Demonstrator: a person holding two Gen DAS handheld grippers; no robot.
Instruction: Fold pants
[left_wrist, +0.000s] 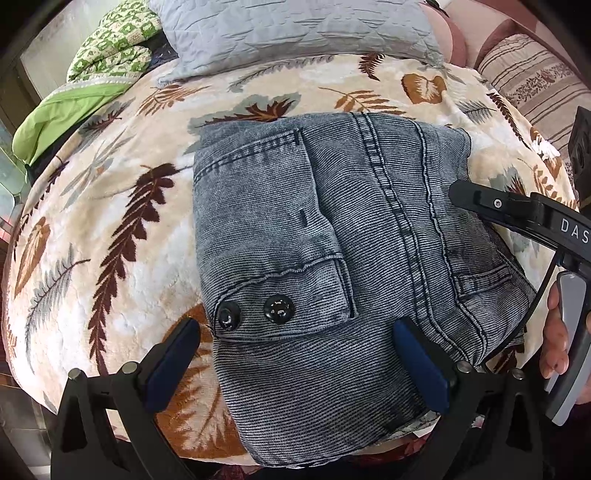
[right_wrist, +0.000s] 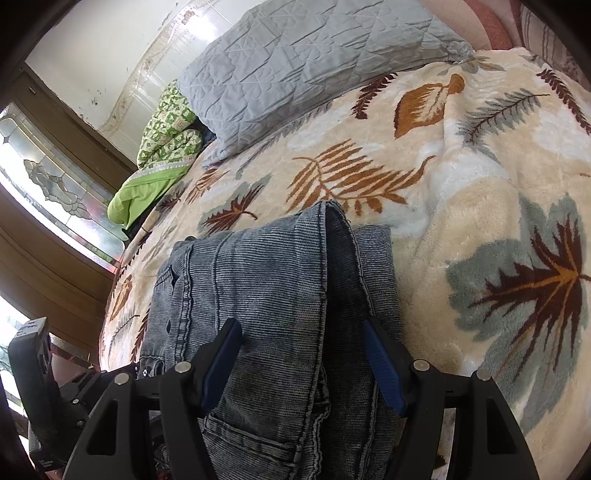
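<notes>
Jaws of both grippers spread, gripping nothing: left gripper (left_wrist: 295, 354) and right gripper (right_wrist: 301, 363) straddling near edge of folded pants (left_wrist: 317, 229), long axis running away.

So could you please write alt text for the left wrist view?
Folded grey denim pants lie on a leaf-patterned blanket, the open left hand-held gripper straddling their near edge. The right hand-held gripper touches the pants from the right; a grey pillow lies beyond.
</notes>
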